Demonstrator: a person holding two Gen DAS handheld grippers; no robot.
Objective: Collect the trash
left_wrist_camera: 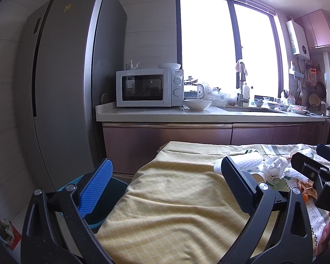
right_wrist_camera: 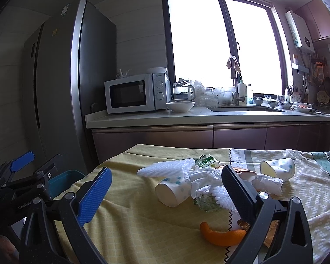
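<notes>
Trash lies in a heap on the yellow tablecloth (right_wrist_camera: 132,209): a tipped paper cup (right_wrist_camera: 171,191), a second cup (right_wrist_camera: 277,169), a white foam sheet (right_wrist_camera: 167,167), crumpled tissues (right_wrist_camera: 202,180), green wrappers (right_wrist_camera: 205,161) and an orange peel (right_wrist_camera: 222,235). My right gripper (right_wrist_camera: 167,195) is open just in front of the heap, with the tipped cup between and beyond its fingers. My left gripper (left_wrist_camera: 165,187) is open over bare cloth at the table's left end and holds nothing. A blue bin (left_wrist_camera: 103,200) stands below that end. The left gripper (right_wrist_camera: 36,161) shows at the left, above the bin (right_wrist_camera: 63,182).
A kitchen counter (left_wrist_camera: 165,114) with a microwave (left_wrist_camera: 147,88), a white bowl (left_wrist_camera: 197,104) and a sink runs behind the table. A tall grey fridge (left_wrist_camera: 61,77) stands at the left. A red bag (left_wrist_camera: 4,231) lies on the floor. The right gripper (left_wrist_camera: 314,157) is close at the right.
</notes>
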